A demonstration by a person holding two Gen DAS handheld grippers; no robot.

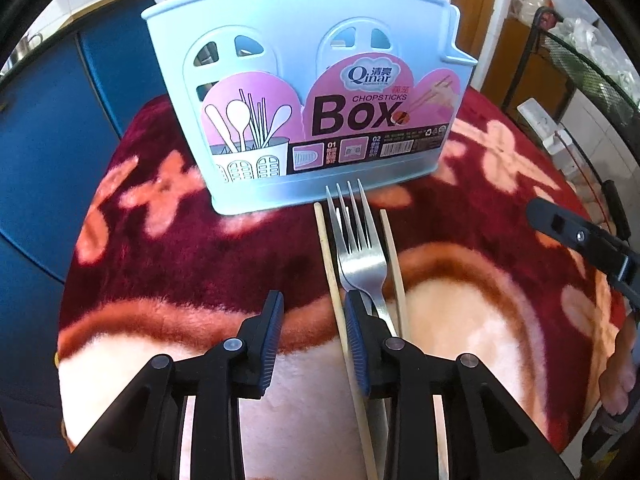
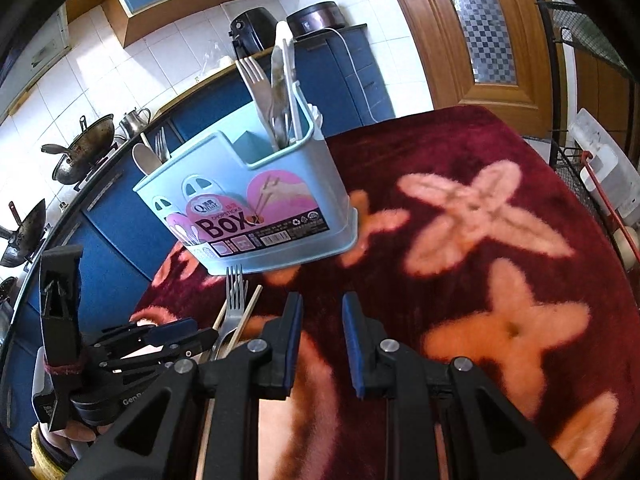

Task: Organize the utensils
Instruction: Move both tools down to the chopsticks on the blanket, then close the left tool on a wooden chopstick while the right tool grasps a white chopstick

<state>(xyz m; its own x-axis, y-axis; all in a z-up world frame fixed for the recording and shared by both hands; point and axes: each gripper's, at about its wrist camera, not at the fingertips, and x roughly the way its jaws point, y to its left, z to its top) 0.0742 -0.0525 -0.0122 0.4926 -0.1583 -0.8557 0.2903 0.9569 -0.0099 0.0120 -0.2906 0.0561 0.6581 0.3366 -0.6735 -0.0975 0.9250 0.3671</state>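
A light blue chopsticks box (image 1: 304,92) stands on the flowered red blanket; it also shows in the right wrist view (image 2: 248,208), holding forks, a spoon and other utensils. A steel fork (image 1: 358,248) lies in front of the box between two wooden chopsticks (image 1: 330,264); all three show in the right wrist view (image 2: 234,300). My left gripper (image 1: 314,304) is open just above the blanket, its right finger over the left chopstick and beside the fork's neck. My right gripper (image 2: 322,304) is open and empty, to the right of the utensils.
The red blanket (image 2: 480,240) covers a round table. Blue cabinets (image 1: 48,140) stand behind and left. Woks (image 2: 76,156) hang on the left; a wire rack (image 1: 580,64) stands on the right. My right gripper's tip (image 1: 576,236) shows at the right edge of the left wrist view.
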